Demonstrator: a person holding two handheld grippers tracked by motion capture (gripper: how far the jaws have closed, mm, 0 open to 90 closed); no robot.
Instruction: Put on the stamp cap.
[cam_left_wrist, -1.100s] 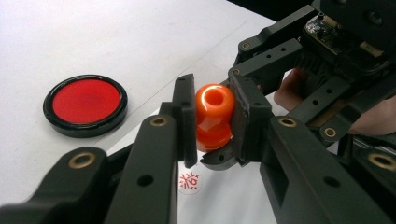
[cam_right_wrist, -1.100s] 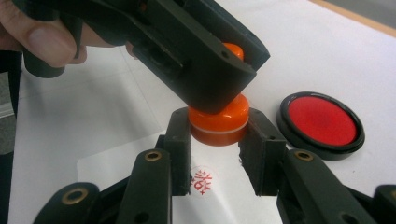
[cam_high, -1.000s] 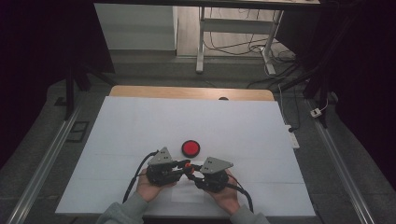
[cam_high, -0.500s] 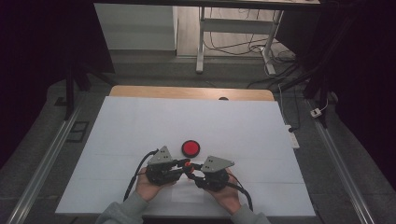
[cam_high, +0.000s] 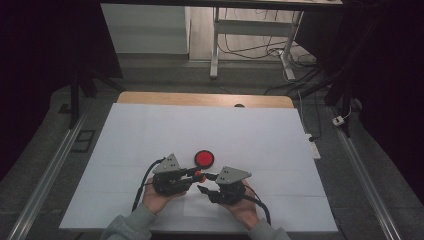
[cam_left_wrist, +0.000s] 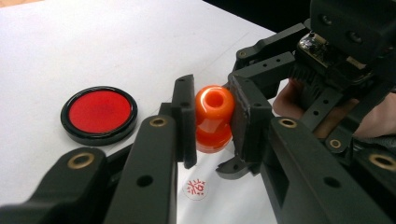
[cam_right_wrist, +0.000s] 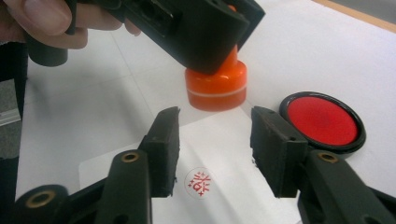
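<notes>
at a white-covered table (cam_high: 150, 130) in a dim room, a person's left gripper (cam_left_wrist: 212, 121) stands clamped on a glossy orange plastic stamp (cam_left_wrist: 214, 119), its pads pressing the rounded knob from either side. the stamp hangs upright, long axis vertical, its wider base lifted clear of a white sheet of paper (cam_right_wrist: 233, 186) that already bears a small round red seal mark (cam_right_wrist: 199, 181). the mark lies directly below and slightly toward the person from the stamp's base.

the right gripper (cam_right_wrist: 214, 147) has just been opening; its jaws now stand apart with nothing between them, low over the paper, the seal mark on the sheet between the pads. it sits just beside the left gripper and points toward it.

a round red ink pad in a black rim (cam_high: 204, 158) rests on the table just beyond the two grippers, nearer the left one, so the stamp's likely next dip is a short reach away from the person.

beyond the table's wooden far edge (cam_high: 205, 99), grey floor, metal desk legs (cam_high: 215, 45) and loose cables (cam_high: 250, 47) recede into darkness.
</notes>
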